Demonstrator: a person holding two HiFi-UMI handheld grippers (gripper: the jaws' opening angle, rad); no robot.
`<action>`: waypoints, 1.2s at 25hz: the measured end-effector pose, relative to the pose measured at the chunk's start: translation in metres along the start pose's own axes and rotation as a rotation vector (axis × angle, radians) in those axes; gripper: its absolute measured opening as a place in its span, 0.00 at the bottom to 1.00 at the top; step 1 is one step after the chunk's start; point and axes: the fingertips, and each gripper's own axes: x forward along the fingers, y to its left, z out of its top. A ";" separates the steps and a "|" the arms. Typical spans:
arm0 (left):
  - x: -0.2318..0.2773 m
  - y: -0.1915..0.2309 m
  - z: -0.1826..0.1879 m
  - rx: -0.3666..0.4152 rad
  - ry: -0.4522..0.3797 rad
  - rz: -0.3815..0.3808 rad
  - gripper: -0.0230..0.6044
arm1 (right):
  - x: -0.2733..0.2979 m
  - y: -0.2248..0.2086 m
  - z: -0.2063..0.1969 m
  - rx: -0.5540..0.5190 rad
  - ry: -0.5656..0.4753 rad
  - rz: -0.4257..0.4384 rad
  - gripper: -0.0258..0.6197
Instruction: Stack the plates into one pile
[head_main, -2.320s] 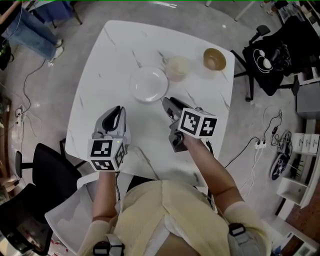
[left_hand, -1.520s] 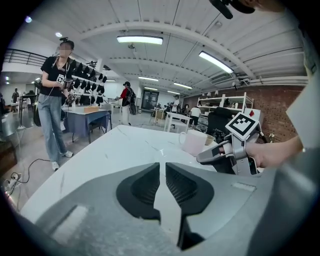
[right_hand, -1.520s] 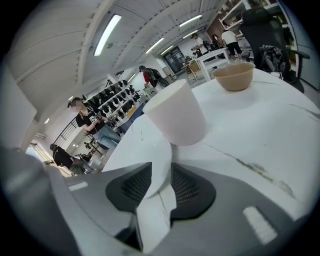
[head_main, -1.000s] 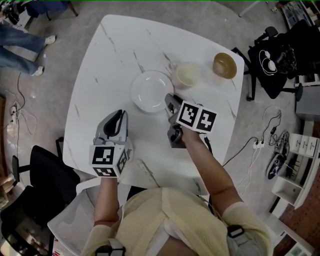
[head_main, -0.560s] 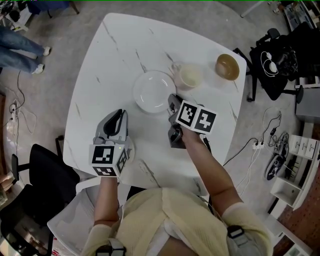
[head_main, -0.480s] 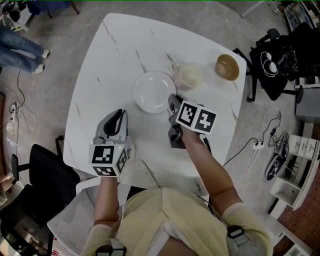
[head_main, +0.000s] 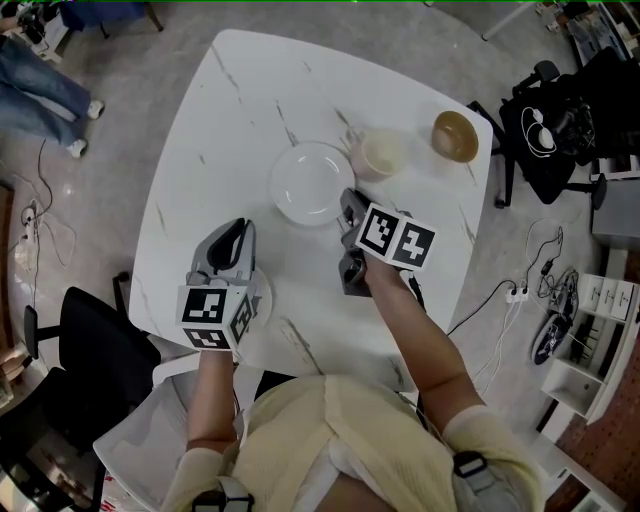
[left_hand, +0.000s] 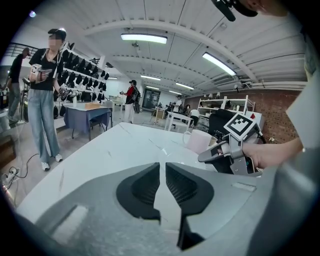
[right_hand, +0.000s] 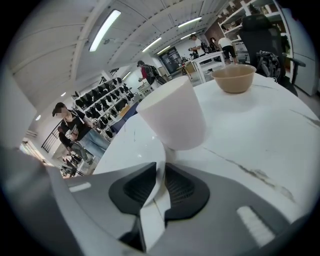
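Place: a large open lab or workshop hall, not a home.
Ceiling: long strip lights (left_hand: 144, 38) on white beams, upper middle of the left gripper view.
Walls: red brick wall (left_hand: 280, 117) at right; rack of dark items (left_hand: 82, 67) upper left.
Floor: grey concrete floor (head_main: 130, 130) with a white power strip (head_main: 519, 290) and loose cables, right of the head view.
Furniture: black office chair (head_main: 555, 120) upper right; white marble-patterned worktop (head_main: 240, 100).

Glossy ceramic plate (head_main: 312, 183), smooth marble-look tabletop (head_main: 230, 110)
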 end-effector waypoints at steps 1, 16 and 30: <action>-0.001 0.001 0.000 0.000 -0.001 0.000 0.10 | -0.001 0.001 0.001 0.000 -0.009 0.010 0.13; 0.000 -0.007 0.005 -0.016 0.006 -0.061 0.19 | -0.035 0.032 0.020 -0.026 -0.123 0.241 0.07; 0.018 -0.021 0.014 -0.119 0.025 -0.222 0.36 | -0.069 0.061 0.035 -0.186 -0.175 0.456 0.06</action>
